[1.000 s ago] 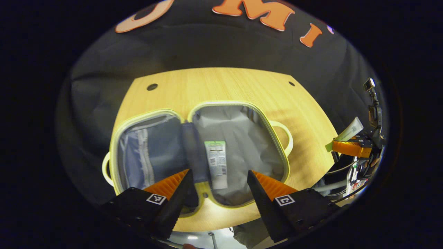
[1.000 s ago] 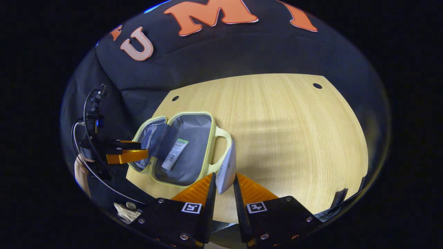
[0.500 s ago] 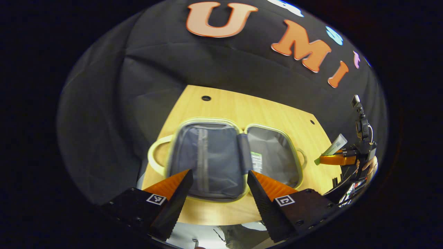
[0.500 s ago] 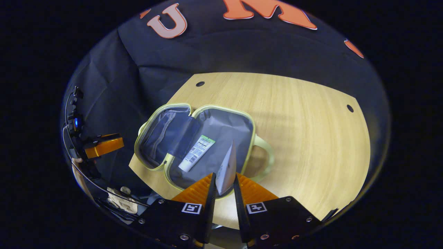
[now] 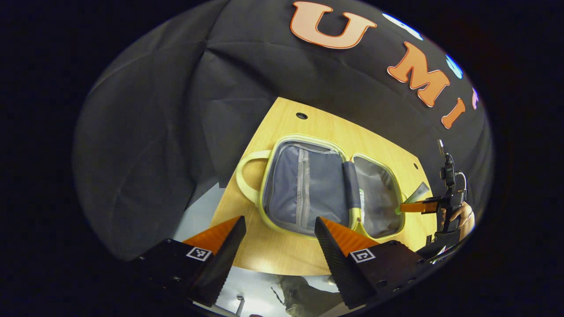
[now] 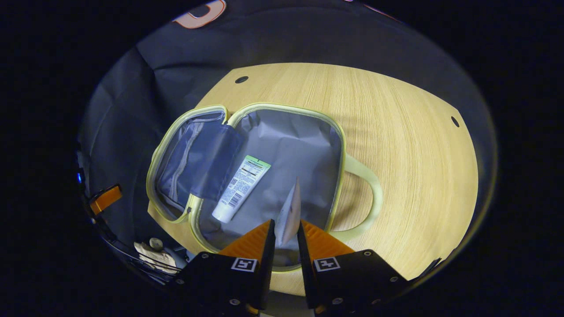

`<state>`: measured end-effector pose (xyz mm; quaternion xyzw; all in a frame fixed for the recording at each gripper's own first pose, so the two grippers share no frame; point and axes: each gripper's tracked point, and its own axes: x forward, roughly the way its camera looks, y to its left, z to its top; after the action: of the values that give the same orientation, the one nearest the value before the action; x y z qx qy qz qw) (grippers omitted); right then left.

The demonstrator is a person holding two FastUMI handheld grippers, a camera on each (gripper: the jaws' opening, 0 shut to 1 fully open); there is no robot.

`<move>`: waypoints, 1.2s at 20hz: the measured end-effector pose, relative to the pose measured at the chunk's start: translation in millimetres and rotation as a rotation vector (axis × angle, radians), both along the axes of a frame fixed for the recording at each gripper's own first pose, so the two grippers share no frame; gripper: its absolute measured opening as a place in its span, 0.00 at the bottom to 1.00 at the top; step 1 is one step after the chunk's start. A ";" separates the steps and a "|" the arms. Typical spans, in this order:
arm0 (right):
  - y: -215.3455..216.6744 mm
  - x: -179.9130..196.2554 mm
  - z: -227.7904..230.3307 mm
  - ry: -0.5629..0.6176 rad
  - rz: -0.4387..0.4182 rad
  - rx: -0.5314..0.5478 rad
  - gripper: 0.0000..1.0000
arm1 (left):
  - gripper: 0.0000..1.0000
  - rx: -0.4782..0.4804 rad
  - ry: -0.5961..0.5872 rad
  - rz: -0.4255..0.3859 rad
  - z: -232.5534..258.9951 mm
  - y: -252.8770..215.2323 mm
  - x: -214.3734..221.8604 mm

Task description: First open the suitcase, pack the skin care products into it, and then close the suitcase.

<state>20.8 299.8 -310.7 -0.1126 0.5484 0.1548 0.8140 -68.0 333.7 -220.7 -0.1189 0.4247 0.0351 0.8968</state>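
The suitcase lies open on the desk with one tube already inside, the right tool pinches a second tube above the case, the left tool hangs spread and empty, and closing remains.

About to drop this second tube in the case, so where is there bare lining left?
Bare lining lies between the white tube and the handle-side rim of the suitcase, beneath the right claw and its held tube. Crowded beside the hinge flap.
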 end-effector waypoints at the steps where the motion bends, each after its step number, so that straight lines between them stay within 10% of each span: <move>1: 1.7 -0.8 -0.3 0.005 -0.007 0.004 0.34 | 0.98 -0.006 0.001 -0.001 -0.5 0.4 -0.5; 2: 3.1 0.0 -1.3 0.008 -0.014 0.008 0.29 | 0.98 -0.010 0.000 -0.002 -0.6 1.2 1.4; 6: 3.0 4.2 3.1 -0.002 -0.033 0.013 0.78 | 0.98 -0.011 -0.012 0.006 -0.6 9.1 9.6; 9: 10.0 4.4 10.5 -0.023 -0.029 0.046 0.95 | 0.98 -0.062 -0.043 0.042 -4.2 18.0 21.9; 24: 25.3 -12.3 40.5 -0.069 -0.014 0.139 0.96 | 0.97 -0.592 -0.038 0.401 -107.1 89.0 80.4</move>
<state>8.5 325.1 -270.2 -0.0571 0.5086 0.1831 0.8393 12.4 422.7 -327.8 -0.4550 0.3681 0.0835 0.8066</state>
